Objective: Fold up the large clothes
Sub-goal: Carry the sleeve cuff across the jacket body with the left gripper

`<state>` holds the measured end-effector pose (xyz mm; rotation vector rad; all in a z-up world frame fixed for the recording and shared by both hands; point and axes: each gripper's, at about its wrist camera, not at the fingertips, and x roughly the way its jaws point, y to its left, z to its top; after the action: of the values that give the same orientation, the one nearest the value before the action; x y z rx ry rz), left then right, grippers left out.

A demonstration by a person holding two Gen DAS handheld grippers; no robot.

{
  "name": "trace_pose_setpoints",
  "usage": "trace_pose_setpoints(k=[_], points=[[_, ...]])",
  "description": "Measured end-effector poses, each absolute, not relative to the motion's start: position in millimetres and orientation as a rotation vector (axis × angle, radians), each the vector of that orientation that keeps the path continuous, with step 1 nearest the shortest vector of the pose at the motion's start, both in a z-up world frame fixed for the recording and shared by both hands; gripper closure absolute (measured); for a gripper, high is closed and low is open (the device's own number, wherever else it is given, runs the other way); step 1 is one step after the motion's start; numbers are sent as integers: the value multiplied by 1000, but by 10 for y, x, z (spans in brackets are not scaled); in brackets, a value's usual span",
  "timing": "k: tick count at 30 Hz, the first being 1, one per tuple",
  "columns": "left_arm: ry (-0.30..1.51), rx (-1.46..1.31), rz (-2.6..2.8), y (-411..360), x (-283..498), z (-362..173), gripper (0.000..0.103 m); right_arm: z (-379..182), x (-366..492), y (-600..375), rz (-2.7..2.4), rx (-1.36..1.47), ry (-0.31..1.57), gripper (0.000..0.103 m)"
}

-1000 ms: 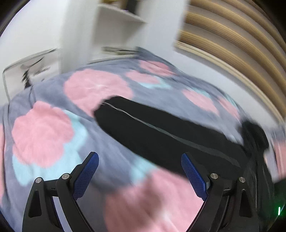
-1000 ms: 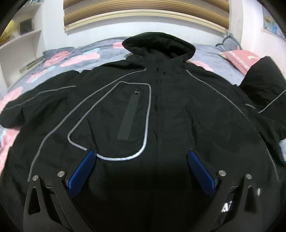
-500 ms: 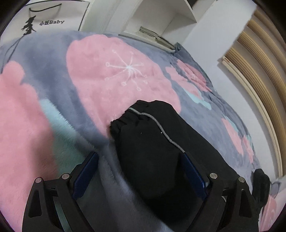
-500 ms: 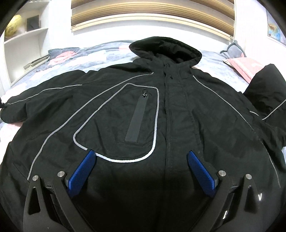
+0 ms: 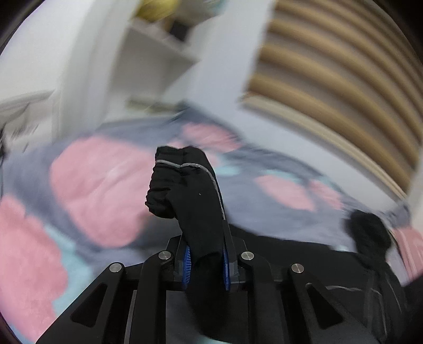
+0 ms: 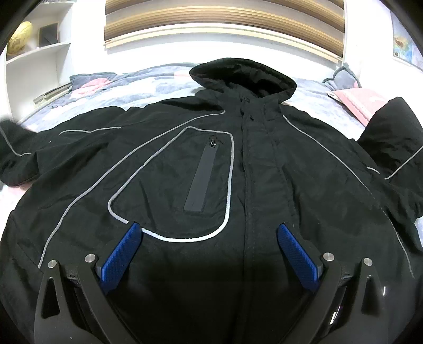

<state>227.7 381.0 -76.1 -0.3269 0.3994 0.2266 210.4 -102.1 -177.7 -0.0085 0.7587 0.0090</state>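
A large black hooded jacket [image 6: 238, 169] with grey piping lies face up on the bed, hood [image 6: 243, 74] at the far end. My right gripper [image 6: 208, 251] is open and empty, hovering over the jacket's lower front. My left gripper [image 5: 206, 264] is shut on the jacket's left sleeve [image 5: 190, 190], with the cuff sticking up past the blue pads, lifted off the blanket. That raised sleeve also shows at the far left of the right wrist view [image 6: 15, 148]. The other sleeve [image 6: 391, 137] is folded at the right.
The bed carries a grey blanket with pink flowers [image 5: 100, 180]. White shelves [image 6: 34, 58] stand at the left, a slatted wooden headboard [image 6: 224, 23] behind, and a pink pillow [image 6: 362, 100] at the far right.
My left gripper closed on the sleeve cuff and lifted it off the blanket. My right gripper stayed open, moving slightly closer to the jacket front.
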Motion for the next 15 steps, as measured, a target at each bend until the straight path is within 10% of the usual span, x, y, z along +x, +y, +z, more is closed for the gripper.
trace_pose_setpoints(k=[8, 15], points=[[400, -85, -164, 2190, 2331, -365, 85, -1776, 2090, -1004, 2, -18, 754, 0], [690, 23, -452, 1129, 2725, -1025, 85, -1778, 2084, -1000, 1, -19, 754, 0]])
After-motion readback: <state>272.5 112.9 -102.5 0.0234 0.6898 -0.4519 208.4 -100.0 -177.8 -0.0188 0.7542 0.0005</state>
